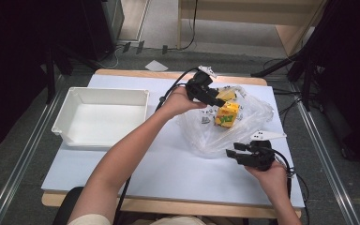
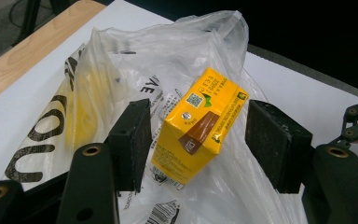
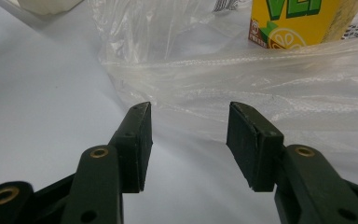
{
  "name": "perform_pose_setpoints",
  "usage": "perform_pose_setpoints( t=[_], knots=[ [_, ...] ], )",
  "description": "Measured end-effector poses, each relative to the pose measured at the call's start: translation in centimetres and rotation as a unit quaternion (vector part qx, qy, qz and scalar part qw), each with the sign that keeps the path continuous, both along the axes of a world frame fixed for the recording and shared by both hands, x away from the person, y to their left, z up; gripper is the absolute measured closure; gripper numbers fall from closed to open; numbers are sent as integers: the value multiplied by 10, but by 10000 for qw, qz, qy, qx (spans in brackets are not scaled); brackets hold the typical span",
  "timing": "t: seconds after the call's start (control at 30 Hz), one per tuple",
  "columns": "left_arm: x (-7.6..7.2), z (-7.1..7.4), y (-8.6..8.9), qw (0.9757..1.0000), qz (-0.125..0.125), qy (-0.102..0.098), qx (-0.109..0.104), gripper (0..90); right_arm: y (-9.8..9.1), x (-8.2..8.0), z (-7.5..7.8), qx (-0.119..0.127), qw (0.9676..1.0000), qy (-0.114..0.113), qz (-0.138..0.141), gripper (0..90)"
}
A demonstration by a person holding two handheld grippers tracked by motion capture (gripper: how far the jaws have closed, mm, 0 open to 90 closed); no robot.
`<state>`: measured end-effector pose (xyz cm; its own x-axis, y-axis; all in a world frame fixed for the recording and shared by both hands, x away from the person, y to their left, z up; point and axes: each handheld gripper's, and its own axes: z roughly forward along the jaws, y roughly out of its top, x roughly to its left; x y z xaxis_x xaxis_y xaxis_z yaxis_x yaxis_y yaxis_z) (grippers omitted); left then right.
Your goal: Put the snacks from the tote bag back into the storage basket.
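Now we see a white table (image 1: 122, 173) from above, with a clear plastic bag (image 1: 206, 136) lying crumpled toward its right edge, nearer the far side. A small yellow drink carton (image 1: 227, 114) rests on the bag, tilted, and a second yellowish item (image 1: 226, 95) lies just behind it, too blurred to identify. An empty white bin (image 1: 101, 117) sits near the table's left edge, well apart from the bag. Our left gripper (image 1: 220, 100) reaches across from the left and hovers at the carton; in the left gripper view its jaws are spread wide on either side of the carton (image 2: 198, 123), with clear gaps and no contact. Our right gripper (image 1: 232, 151) waits near the table's right front corner, at the bag's near edge; in the right gripper view its jaws stand apart and empty, pointed at the rumpled film (image 3: 261, 79). We judge the carton to be light but not flimsy: a stiff paperboard box with flat faces that should take a firm squeeze, though too much pressure could dent it or stress the foil straw hole on top. The two broad side faces, around mid-height, look like the best place to grip. The bag is thin, soft and slippery, likely to slide or lift along with the carton, so pinning its near edge seems wise.
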<state>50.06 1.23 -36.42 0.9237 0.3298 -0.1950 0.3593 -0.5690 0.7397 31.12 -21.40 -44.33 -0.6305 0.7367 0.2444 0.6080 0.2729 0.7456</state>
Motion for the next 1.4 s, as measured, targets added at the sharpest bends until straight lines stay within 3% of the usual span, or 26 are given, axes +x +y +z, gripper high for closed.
perform_pose_setpoints(
  t=[0.2, 0.67, 1.4],
  knots=[
    [4, -10, -4, 9999, -103, 15, -52, 393, -3, -6, 0, -22, 10000, -5, -42, 516],
    [3, -41, -20, 9994, -274, 99, 159, 352, -8, -8, -2, -5, 9999, 17, -121, 516],
    [6, -55, -33, 9995, -256, 174, 101, 353, -7, -6, -6, -40, 9999, 102, -98, 516]
  ],
)
